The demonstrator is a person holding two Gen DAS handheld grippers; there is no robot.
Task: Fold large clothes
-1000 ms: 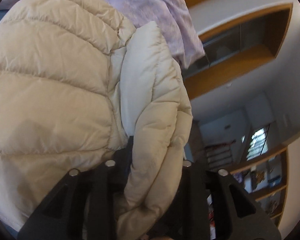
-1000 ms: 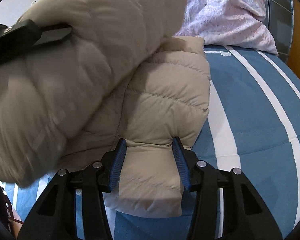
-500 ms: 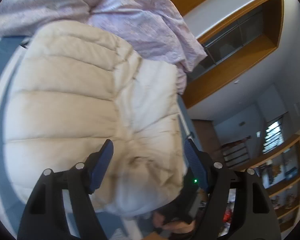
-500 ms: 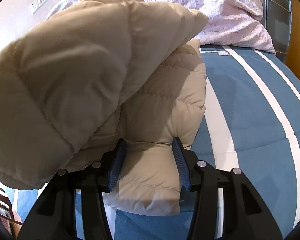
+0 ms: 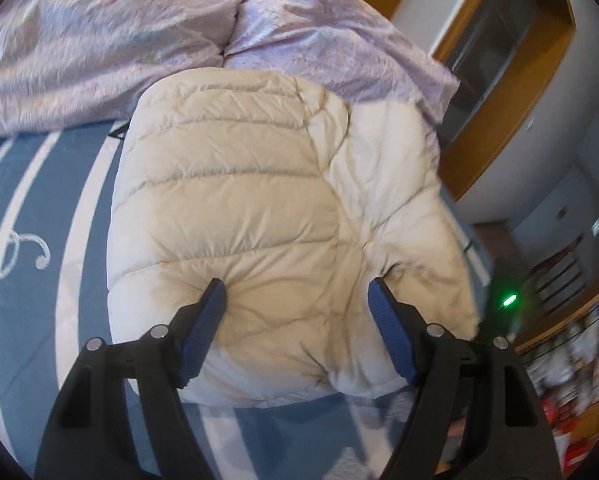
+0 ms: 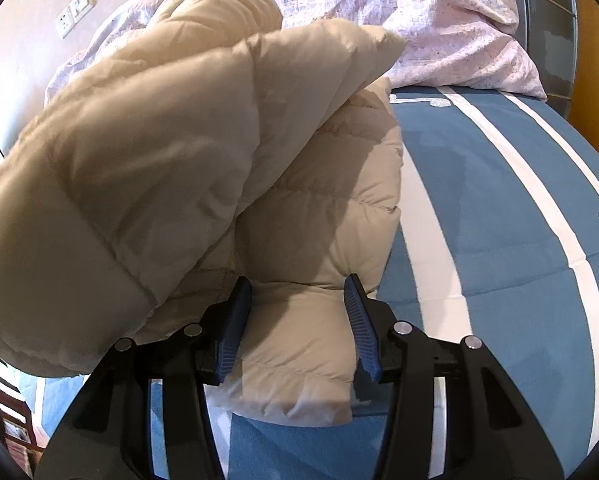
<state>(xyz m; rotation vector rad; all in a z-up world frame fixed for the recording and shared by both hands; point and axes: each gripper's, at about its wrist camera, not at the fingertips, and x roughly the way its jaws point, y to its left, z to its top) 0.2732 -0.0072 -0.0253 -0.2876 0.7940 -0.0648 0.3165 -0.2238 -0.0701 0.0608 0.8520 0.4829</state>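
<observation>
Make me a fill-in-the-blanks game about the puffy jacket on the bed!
1. The jacket is the color ____.
2. The bedspread is blue with ____ stripes.
3. The right gripper has its jaws on either side of the jacket's ____.
4. The left gripper has its jaws ____, their tips pressing into the jacket.

Missing words: beige; white; sleeve; open

no readable text, label, brand or number shows in either view.
</observation>
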